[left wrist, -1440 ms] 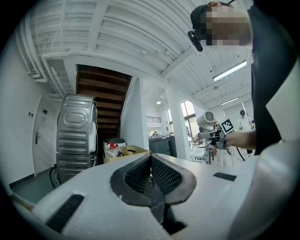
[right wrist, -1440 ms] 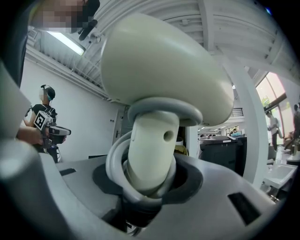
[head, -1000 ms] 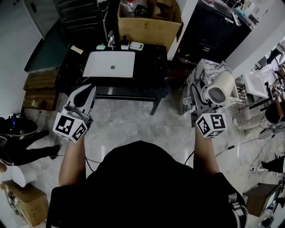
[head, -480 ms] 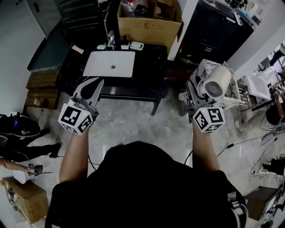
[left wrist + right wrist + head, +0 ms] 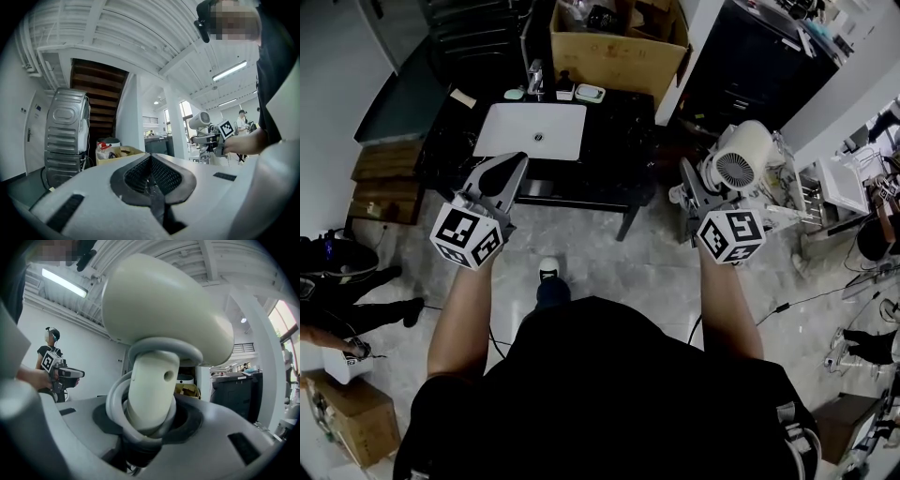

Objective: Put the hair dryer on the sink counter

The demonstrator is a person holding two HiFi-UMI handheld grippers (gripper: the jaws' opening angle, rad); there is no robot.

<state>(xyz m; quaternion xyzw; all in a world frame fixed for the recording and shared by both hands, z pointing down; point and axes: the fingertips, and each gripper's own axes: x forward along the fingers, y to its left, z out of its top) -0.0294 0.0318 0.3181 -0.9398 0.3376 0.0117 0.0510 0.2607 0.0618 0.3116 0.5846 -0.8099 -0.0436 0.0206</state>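
a pale stone floor (image 5: 609, 267) fronts the black sink counter (image 5: 623, 127) and its white basin (image 5: 532, 132). the cream hair dryer (image 5: 739, 165) is in the air to the right of the counter, its handle and looped cord (image 5: 117, 399) clamped between the fingers of the right gripper (image 5: 692, 190), its head above them. the left gripper (image 5: 501, 178) has its fingers together on nothing.

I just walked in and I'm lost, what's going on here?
A person holds a gripper in each hand. The right gripper is clamped on the handle of a cream hair dryer. The left gripper is shut and empty. The black sink counter lies ahead; the dryer isn't on it yet.
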